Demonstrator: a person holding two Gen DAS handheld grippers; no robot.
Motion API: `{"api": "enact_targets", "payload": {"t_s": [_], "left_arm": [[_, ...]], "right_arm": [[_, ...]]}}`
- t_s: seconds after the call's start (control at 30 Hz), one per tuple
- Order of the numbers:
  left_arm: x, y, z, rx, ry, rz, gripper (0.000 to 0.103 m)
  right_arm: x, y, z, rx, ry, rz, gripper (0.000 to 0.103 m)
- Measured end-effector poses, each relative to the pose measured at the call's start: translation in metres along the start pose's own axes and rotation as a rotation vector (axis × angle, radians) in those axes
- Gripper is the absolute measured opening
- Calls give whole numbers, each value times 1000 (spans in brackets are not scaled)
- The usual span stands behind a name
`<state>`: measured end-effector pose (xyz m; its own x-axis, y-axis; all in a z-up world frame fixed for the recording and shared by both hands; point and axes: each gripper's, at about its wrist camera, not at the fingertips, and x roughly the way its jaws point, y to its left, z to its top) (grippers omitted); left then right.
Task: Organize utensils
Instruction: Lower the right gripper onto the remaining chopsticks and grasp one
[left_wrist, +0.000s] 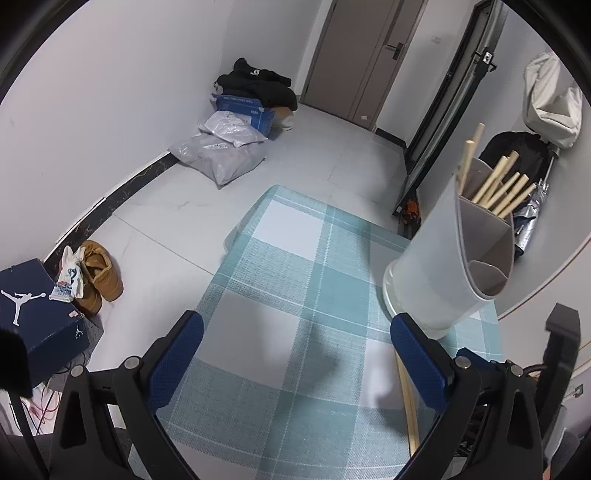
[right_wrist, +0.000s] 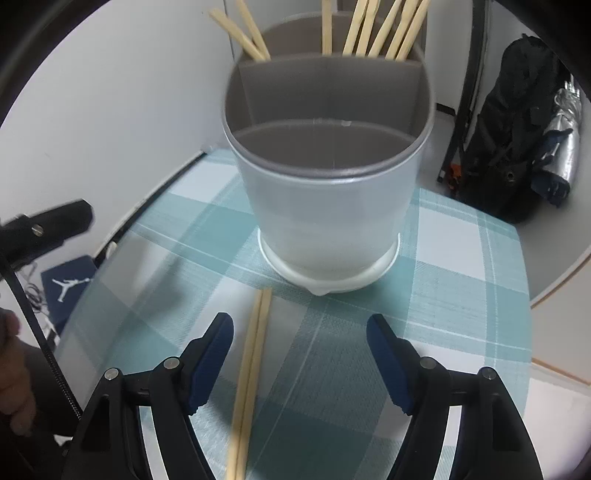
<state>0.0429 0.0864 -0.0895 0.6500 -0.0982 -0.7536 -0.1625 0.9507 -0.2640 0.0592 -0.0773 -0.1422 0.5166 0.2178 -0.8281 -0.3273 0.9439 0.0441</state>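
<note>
Right gripper (right_wrist: 300, 363) and left gripper (left_wrist: 297, 356) — both spread wide, holding nothing. One pair of chopsticks (right_wrist: 250, 373) remains on the checked tablecloth (right_wrist: 461, 266), just before the divided utensil holder (right_wrist: 327, 206); its rear compartment holds many chopsticks (right_wrist: 373, 31) — apparently nearly finished.

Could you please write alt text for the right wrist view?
An open right gripper hovers over a pair of wooden chopsticks lying on a checked tablecloth, before a grey divided utensil holder with more chopsticks standing in its far compartments.
</note>
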Motion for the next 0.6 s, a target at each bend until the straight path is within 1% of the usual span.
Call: {"api": "enact_targets", "payload": {"t_s": [0.07,0.13,0.23,0.3,0.33,0.43,0.6], "left_arm": [[2,2,0,-3,8,23,100],[5,6,0,-8,12,44,100],[10,14,1,-32,37,46,100],[10,18,2,-46,44,49,100],[10,20,2,-53,47,52,100],[11,23,3,-71,57,53,100],[11,26,4,-85,63,52,100]], "right_arm": [[5,3,0,-12,10,-15,67],[10,10,-1,-38,22,-39,65],[17,18,-3,-78,39,-70,56],[16,20,-3,-91,25,-80,53],[17,19,-2,-91,25,-80,51],[18,17,-2,-72,31,-53,40],[17,16,-1,-71,33,-66,39]]}}
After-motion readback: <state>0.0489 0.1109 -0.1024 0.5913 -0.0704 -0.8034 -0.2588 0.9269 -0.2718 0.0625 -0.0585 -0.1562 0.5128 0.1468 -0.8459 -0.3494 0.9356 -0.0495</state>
